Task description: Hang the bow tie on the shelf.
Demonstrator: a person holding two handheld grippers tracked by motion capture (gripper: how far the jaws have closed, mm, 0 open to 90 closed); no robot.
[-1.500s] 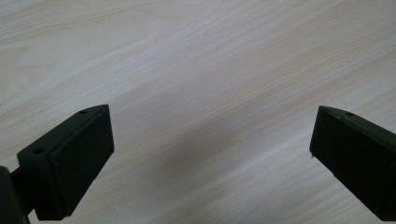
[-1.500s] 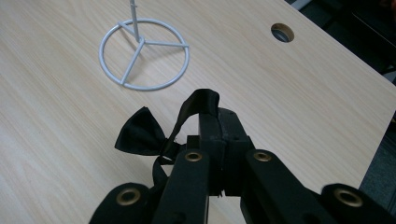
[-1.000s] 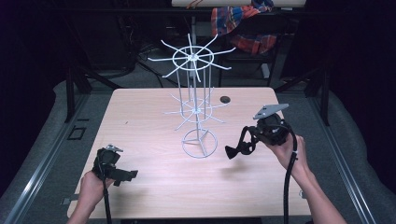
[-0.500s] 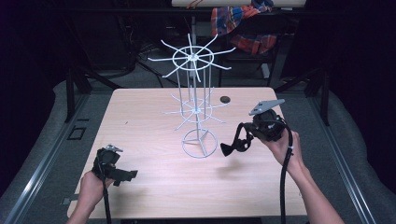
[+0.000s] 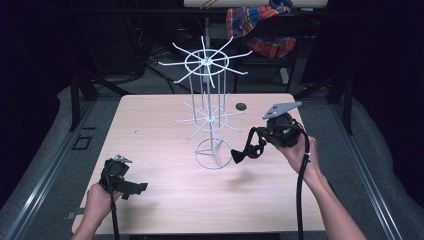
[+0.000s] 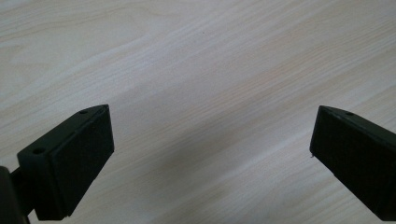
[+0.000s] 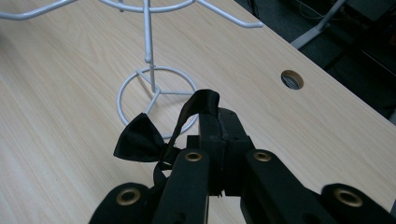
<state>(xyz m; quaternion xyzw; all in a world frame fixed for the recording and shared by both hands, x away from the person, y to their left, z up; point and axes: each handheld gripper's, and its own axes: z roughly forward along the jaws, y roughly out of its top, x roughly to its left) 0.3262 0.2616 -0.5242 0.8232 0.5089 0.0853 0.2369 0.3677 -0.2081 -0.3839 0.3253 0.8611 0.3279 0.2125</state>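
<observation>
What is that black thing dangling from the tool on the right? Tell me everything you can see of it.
It is a black bow tie of smooth, slightly shiny fabric, with a narrow strap that loops up from it. The right gripper pinches the strap between its closed jaws, so the bow hangs off to one side, clear of the wooden table. From the high view it dangles just beside the round base of the white wire rack; whether it touches the rack cannot be told.
</observation>
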